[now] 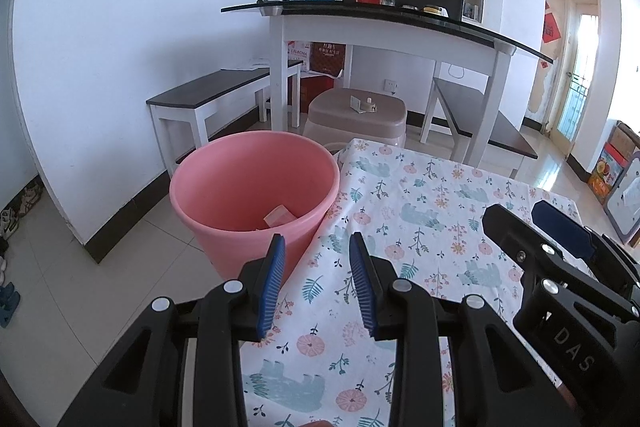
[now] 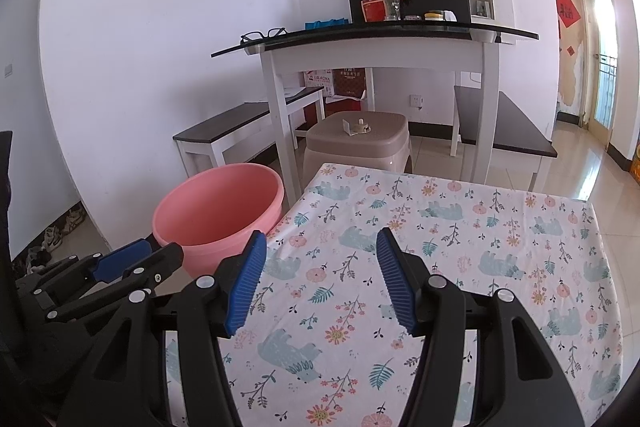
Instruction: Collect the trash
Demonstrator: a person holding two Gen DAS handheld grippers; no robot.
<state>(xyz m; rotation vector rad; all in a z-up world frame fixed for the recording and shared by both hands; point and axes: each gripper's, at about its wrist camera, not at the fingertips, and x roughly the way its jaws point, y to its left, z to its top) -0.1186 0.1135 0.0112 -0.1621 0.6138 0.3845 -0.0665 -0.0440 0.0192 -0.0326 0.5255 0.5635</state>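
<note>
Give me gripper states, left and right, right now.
Left gripper: open, nothing between the pads.
Right gripper: open wider, nothing between the pads.

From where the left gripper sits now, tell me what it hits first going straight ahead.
Probably the patterned tablecloth, close to its edge beside the pink bucket. The left gripper is open and empty; depth is hard to judge.

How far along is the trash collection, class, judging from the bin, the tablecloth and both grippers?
Done: a pale flat scrap lies inside the round pink plastic bin, and the visible floral patterned tablecloth shows no litter. In hand: nothing; the left gripper and right gripper are open and empty. Left: nothing visible to collect.
</note>
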